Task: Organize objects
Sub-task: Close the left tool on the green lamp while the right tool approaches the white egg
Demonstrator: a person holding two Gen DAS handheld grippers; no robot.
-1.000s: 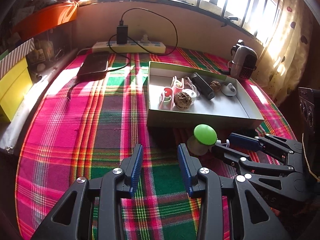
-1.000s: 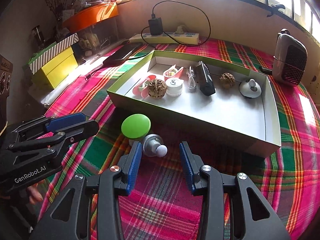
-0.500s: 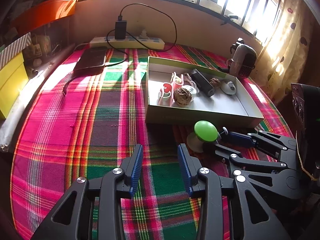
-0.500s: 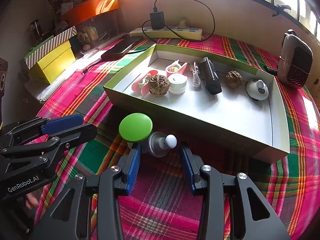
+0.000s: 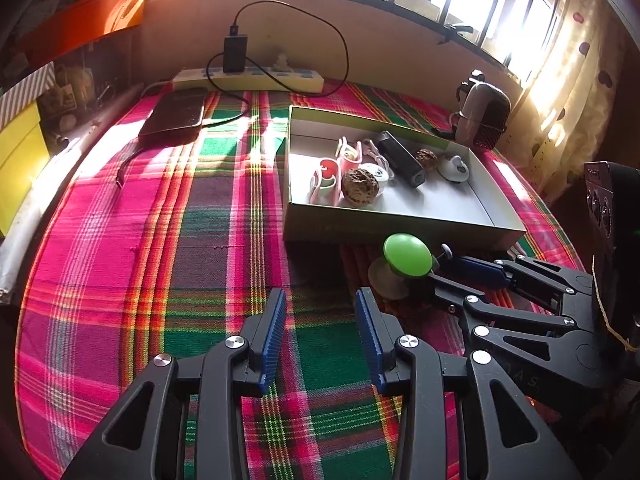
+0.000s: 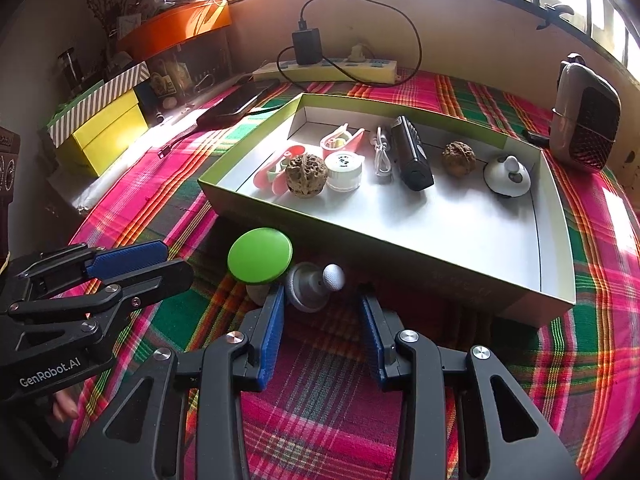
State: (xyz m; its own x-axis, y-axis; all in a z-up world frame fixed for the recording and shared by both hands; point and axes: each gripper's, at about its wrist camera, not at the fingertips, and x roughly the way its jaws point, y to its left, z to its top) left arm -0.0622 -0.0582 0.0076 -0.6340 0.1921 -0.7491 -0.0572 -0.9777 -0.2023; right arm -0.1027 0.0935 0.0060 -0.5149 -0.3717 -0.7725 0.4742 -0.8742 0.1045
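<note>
A green-topped mushroom-shaped object (image 6: 260, 255) and a small silver knob with a white ball tip (image 6: 316, 284) lie on the plaid cloth just before the green-rimmed box (image 6: 556, 304). My right gripper (image 6: 322, 300) is open, its fingers either side of the silver knob, not closed on it. It also shows in the left wrist view (image 5: 448, 270) next to the green object (image 5: 407, 255). My left gripper (image 5: 320, 300) is open and empty over bare cloth, left of the green object. The box (image 5: 304, 224) holds two walnuts, a black device, pink clips, a white jar and a cable.
A power strip with charger (image 5: 248, 76), a dark power bank (image 5: 174, 116) and a small heater (image 6: 586, 116) lie beyond the box. Yellow and striped boxes (image 6: 104, 128) and an orange tray stand at the left edge. A black speaker (image 5: 612, 216) stands at the right.
My right gripper has moved forward so that its fingers now flank the silver knob. The left gripper has drawn back slightly and stays open.
</note>
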